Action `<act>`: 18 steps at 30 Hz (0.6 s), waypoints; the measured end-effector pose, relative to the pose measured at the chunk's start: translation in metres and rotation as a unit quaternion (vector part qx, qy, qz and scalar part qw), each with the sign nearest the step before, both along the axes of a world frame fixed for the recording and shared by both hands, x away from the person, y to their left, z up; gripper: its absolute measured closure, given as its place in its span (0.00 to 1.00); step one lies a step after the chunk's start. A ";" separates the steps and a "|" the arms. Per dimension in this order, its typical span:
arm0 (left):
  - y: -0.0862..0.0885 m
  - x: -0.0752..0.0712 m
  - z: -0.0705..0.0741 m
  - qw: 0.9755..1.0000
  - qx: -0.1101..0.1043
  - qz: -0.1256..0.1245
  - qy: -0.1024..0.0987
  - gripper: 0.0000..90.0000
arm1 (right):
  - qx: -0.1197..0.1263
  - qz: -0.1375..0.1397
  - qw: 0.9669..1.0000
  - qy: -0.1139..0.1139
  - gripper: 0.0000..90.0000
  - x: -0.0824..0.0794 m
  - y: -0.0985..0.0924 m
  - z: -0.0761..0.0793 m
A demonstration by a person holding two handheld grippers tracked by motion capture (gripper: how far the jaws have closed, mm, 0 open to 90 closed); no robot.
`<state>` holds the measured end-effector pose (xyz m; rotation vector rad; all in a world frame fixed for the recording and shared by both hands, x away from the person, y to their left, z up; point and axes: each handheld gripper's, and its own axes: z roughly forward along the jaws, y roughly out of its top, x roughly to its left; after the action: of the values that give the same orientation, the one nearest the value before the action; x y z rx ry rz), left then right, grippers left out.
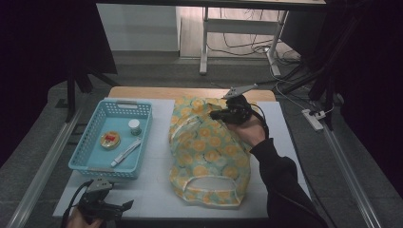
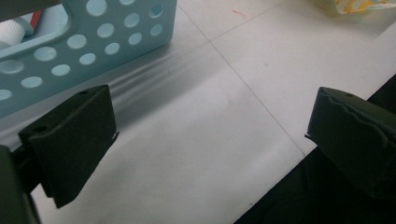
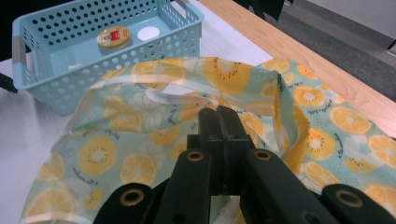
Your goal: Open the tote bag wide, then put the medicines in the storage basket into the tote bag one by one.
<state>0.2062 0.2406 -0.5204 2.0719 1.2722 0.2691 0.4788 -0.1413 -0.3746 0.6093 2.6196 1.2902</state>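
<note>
Pressed together, the right gripper (image 3: 219, 116) jaws pinch the far edge of the fruit-print bag (image 1: 209, 152), which lies on the white table (image 1: 157, 190) just right of centre, its top lifted toward one o'clock. At nine o'clock from the bag sits the blue basket (image 1: 85, 152) holding a round tin (image 1: 110, 139), a small jar (image 1: 135, 126) and a tube (image 1: 126, 153). Near seven o'clock the left gripper (image 2: 210, 126) holds its jaws wide over bare table.

basket (image 1: 92, 147) lies left of the bag (image 1: 209, 152); jar (image 1: 134, 126) and tin (image 1: 110, 139) inside basket
</note>
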 end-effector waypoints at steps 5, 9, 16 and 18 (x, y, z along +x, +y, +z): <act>0.000 0.000 0.000 1.000 0.000 0.000 0.001 0.01 | 0.001 0.001 1.000 -0.003 1.00 0.001 0.001 0.003; 0.000 0.000 0.000 1.000 -0.001 0.002 -0.001 0.01 | 0.003 0.002 1.000 -0.004 1.00 0.001 0.002 0.004; 0.006 0.000 0.000 1.000 -0.022 0.012 0.000 0.01 | 0.010 0.004 1.000 0.001 1.00 0.001 0.001 0.002; 0.007 0.000 0.000 1.000 -0.027 0.013 -0.001 0.00 | 0.015 0.004 1.000 0.004 1.00 0.002 0.000 0.002</act>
<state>0.2061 0.2475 -0.5199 2.0117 1.2923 0.2453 0.4804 -0.1412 -0.3724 0.6102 2.6177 1.3332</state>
